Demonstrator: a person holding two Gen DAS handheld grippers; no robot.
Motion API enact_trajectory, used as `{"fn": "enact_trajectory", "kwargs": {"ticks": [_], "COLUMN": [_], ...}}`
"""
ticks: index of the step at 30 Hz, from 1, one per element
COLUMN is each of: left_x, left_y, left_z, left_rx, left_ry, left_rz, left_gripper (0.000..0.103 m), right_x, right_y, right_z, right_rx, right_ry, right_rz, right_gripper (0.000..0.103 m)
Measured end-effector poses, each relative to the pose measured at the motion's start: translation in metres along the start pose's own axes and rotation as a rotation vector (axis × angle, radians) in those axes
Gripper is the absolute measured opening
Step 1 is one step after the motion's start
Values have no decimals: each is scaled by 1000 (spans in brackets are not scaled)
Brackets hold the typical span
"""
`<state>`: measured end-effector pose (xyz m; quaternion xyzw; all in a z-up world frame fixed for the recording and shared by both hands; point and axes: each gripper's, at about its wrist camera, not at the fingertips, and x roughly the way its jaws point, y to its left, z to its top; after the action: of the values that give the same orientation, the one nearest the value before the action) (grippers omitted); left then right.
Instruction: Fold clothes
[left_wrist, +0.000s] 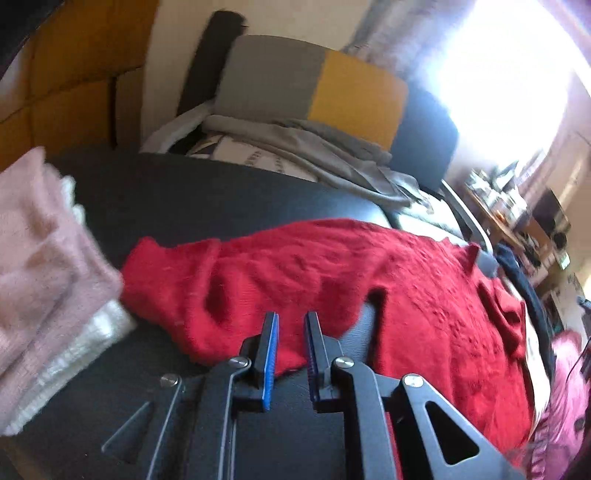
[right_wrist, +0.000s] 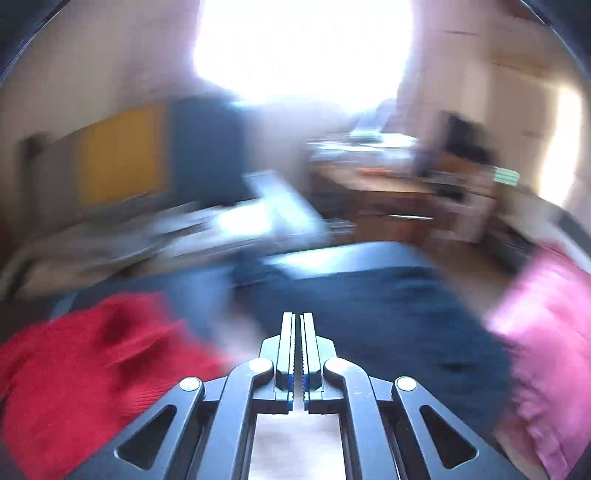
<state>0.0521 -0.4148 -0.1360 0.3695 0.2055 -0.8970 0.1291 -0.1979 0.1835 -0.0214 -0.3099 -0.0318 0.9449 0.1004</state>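
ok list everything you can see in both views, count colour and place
sweater: one, red, spread on the black surface
black surface: one, under the sweater
folded knits: a stack, pink over white, left edge of the left view
cushion: one, grey, yellow and dark blue, behind the surface
grey cloth: one, crumpled below the cushion
navy cloth: one, ahead of the right claw, blurred
pink cloth: one, right edge of the right view
left claw: slightly apart, nothing between, over the sweater's edge
right claw: shut, empty
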Motion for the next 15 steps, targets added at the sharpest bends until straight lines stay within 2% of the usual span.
{"fn": "enact_trajectory", "kwargs": {"ticks": [2, 3, 5, 6, 7, 8, 10, 12, 13, 15], "left_x": [6, 11, 22, 27, 34, 40, 51, 59, 62, 68], "left_y": [-23, -39, -67, -79, -93, -107, -135, -159, -169, -183], "left_z": [6, 11, 20, 24, 27, 30, 33, 32, 30, 24], "left_rx": [58, 95, 151, 171, 194, 216, 260, 301, 323, 366], "left_ry": [1, 2, 7, 16, 27, 37, 61, 80, 91, 109], "left_rz": [-17, -38, -67, -78, -91, -104, -138, -170, -180, -193], "left_gripper": [14, 16, 17, 17, 17, 17, 17, 17, 17, 17], "right_x": [-7, -15, -23, -21, -18, -16, -1, 17, 28, 46], "right_y": [-45, -57, -44, -33, -20, -4, 42, 77, 95, 127], "right_z": [2, 1, -8, -14, -22, -32, -57, -77, -87, -105], "right_rx": [89, 93, 39, 31, 37, 44, 47, 69, 89, 99], "right_ry": [-13, -36, -38, -7, 36, 73, 166, 253, 290, 372], "right_rz": [-83, -93, 8, 99, 196, 287, 457, 536, 583, 621], "right_gripper": [8, 8, 18, 45, 79, 88, 89, 89, 85, 80]}}
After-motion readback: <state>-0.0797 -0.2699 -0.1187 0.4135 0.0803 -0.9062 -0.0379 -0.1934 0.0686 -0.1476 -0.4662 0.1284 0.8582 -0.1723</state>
